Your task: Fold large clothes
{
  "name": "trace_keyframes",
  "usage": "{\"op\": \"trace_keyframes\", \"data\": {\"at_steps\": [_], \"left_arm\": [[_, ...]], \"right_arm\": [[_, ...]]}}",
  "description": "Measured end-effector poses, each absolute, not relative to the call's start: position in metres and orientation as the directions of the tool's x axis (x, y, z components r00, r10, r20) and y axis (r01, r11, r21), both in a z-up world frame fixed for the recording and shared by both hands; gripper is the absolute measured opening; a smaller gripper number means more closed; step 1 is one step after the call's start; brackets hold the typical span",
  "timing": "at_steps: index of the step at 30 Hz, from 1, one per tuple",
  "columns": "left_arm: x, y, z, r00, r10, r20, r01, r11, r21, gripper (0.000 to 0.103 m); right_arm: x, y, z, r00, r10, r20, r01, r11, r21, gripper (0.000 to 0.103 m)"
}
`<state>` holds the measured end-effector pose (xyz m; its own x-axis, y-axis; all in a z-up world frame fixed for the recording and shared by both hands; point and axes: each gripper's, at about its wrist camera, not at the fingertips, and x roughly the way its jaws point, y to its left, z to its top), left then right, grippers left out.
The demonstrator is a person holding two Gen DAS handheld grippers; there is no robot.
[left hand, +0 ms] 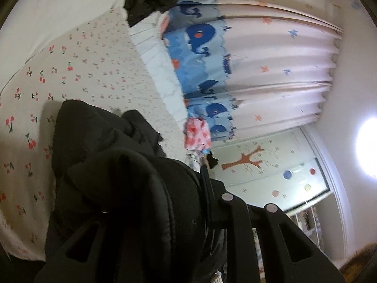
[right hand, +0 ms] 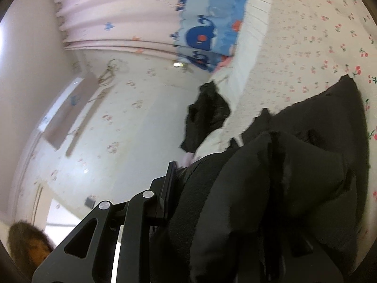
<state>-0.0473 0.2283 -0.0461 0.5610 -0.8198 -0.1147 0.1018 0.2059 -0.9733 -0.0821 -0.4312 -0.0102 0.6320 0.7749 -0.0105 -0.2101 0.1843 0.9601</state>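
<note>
Both tools are closed on the black garment, which bunches thickly over the jaws in each wrist view. The left tool holds a padded, rolled edge; the right tool grips another part of the same dark cloth. The garment hangs in heavy folds just above the cherry-print bed sheet, its lower part apparently resting on it. A second dark item lies at the bed's far edge near the whale-print curtain.

Risks, as judged: the bulk gathered at each tool hides the true corners — a fold laid from here may land skewed. Thick fabric may also slip from narrow jaws under its own weight.
</note>
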Motion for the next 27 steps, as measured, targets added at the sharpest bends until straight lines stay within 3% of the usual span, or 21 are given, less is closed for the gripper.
{"op": "trace_keyframes", "data": {"at_steps": [6, 11, 13, 14, 15, 16, 17, 18, 19, 21, 27], "left_arm": [[-0.017, 0.222, -0.078, 0.573, -0.794, -0.201, -0.023, 0.230, -0.973, 0.020], [-0.009, 0.219, -0.094, 0.568, -0.781, -0.261, -0.081, 0.263, -0.962, 0.020], [-0.009, 0.218, -0.096, 0.563, -0.775, -0.286, -0.108, 0.274, -0.956, 0.020], [-0.009, 0.218, -0.095, 0.561, -0.775, -0.293, -0.112, 0.279, -0.954, 0.021], [-0.010, 0.218, -0.091, 0.557, -0.775, -0.298, -0.114, 0.284, -0.952, 0.029], [-0.011, 0.218, -0.087, 0.556, -0.777, -0.294, -0.113, 0.280, -0.953, 0.046], [-0.014, 0.219, -0.079, 0.562, -0.780, -0.276, -0.103, 0.265, -0.959, 0.056], [-0.017, 0.220, -0.070, 0.576, -0.775, -0.261, -0.091, 0.257, -0.962, 0.073], [-0.019, 0.222, -0.062, 0.588, -0.768, -0.254, -0.083, 0.256, -0.963, 0.087], [-0.023, 0.226, -0.043, 0.615, -0.756, -0.226, -0.055, 0.244, -0.968, 0.095], [-0.018, 0.225, -0.011, 0.617, -0.753, -0.228, -0.043, 0.258, -0.965, 0.095]], "right_arm": [[-0.046, -0.428, -0.042, 0.640, 0.755, -0.142, -0.088, 0.255, 0.963, 0.024], [-0.031, -0.423, -0.067, 0.625, 0.756, -0.196, -0.011, 0.260, 0.966, 0.026], [-0.030, -0.422, -0.070, 0.620, 0.759, -0.199, 0.006, 0.249, 0.968, 0.032], [-0.030, -0.421, -0.069, 0.618, 0.762, -0.195, 0.008, 0.242, 0.970, 0.041], [-0.031, -0.421, -0.067, 0.618, 0.763, -0.189, 0.006, 0.236, 0.972, 0.052], [-0.032, -0.421, -0.064, 0.620, 0.764, -0.179, 0.003, 0.226, 0.974, 0.058], [-0.035, -0.422, -0.061, 0.621, 0.766, -0.164, -0.002, 0.211, 0.978, 0.072], [-0.037, -0.423, -0.056, 0.628, 0.766, -0.138, -0.013, 0.189, 0.982, 0.086], [-0.041, -0.426, -0.051, 0.637, 0.761, -0.125, -0.022, 0.180, 0.983, 0.091], [-0.045, -0.430, -0.039, 0.651, 0.749, -0.118, -0.032, 0.182, 0.983, 0.096], [-0.055, -0.439, -0.025, 0.671, 0.730, -0.126, -0.016, 0.185, 0.983, 0.096]]}}
